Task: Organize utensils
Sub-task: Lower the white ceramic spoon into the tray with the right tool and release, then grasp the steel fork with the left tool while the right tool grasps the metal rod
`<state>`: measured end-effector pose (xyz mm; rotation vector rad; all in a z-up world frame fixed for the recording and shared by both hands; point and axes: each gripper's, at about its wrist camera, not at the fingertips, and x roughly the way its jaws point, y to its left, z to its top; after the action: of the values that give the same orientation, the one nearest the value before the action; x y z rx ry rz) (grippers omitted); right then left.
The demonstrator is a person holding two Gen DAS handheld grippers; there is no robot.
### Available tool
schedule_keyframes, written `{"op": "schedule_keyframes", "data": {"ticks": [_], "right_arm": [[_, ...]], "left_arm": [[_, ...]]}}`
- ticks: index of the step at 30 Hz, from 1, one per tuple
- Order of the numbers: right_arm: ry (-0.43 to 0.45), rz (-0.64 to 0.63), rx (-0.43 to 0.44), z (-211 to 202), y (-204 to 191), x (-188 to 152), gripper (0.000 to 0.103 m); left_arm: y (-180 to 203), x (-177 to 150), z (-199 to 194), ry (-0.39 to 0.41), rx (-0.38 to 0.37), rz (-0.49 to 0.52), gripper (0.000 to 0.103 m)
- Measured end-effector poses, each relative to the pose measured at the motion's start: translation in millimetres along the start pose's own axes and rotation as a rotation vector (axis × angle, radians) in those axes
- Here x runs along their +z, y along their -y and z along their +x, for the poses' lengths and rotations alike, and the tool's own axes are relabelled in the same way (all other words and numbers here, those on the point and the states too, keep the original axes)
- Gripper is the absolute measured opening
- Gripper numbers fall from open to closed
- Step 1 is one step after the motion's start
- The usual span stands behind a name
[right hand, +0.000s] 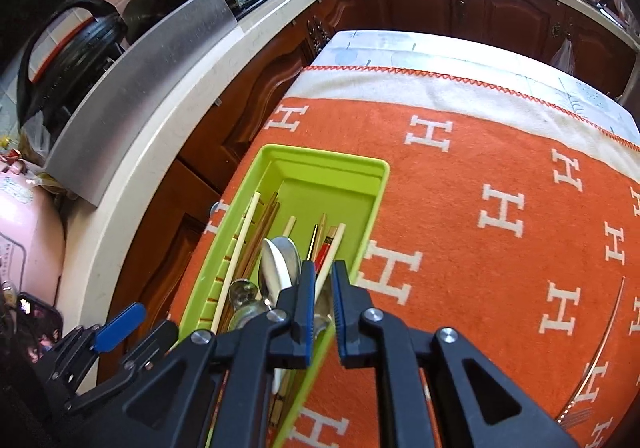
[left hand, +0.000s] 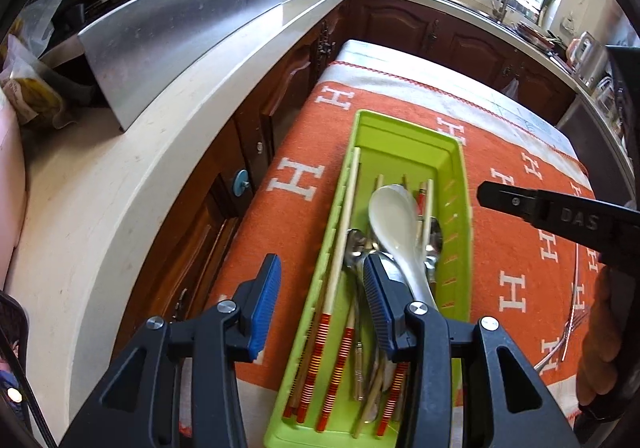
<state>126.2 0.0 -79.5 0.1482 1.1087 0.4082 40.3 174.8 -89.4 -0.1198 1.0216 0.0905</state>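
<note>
— Where's the tray (left hand: 462, 184)?
— On the blanket (left hand: 288, 216), near its left edge, long side running away from the cameras. Counter (left hand: 120, 208) lies left of it.
— And inside?
— Chopsticks (left hand: 340, 240) lie lengthwise, one along the left wall. A ladle (left hand: 394, 224) rests on top of them, spoons (left hand: 354, 248) beside and beneath it.
— Anything outside?
— A fork (left hand: 570, 332) lies on the blanket, well right of the tray.

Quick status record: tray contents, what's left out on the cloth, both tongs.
tray: green tray on orange cloth
contents: chopsticks, white spoon, metal spoons
left out: fork on the cloth, right of the tray
left tongs: open, over the tray
right tongs: nearly closed, at the tray's right wall, grip unclear
</note>
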Motion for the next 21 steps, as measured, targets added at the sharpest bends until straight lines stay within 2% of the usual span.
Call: {"op": "schedule_keyframes", "data": {"ticks": [11, 14, 21], "right_arm": [[0.048, 0.023, -0.002, -60.1, 51.8, -25.3, 0.01], [0.066, 0.053, -0.001, -76.2, 74.7, -32.6, 0.01], [0.112, 0.141, -0.067, -109.5, 132.5, -55.2, 0.01]], "left_arm": [[51.2, 4.2, -15.0, 0.005, -0.11, 0.087, 0.046], [78.7, 3.3, -19.2, 0.001, -0.162, 0.14, 0.046], [150.2, -11.8, -18.2, -0.042, -0.29, 0.307, 0.046]]}}
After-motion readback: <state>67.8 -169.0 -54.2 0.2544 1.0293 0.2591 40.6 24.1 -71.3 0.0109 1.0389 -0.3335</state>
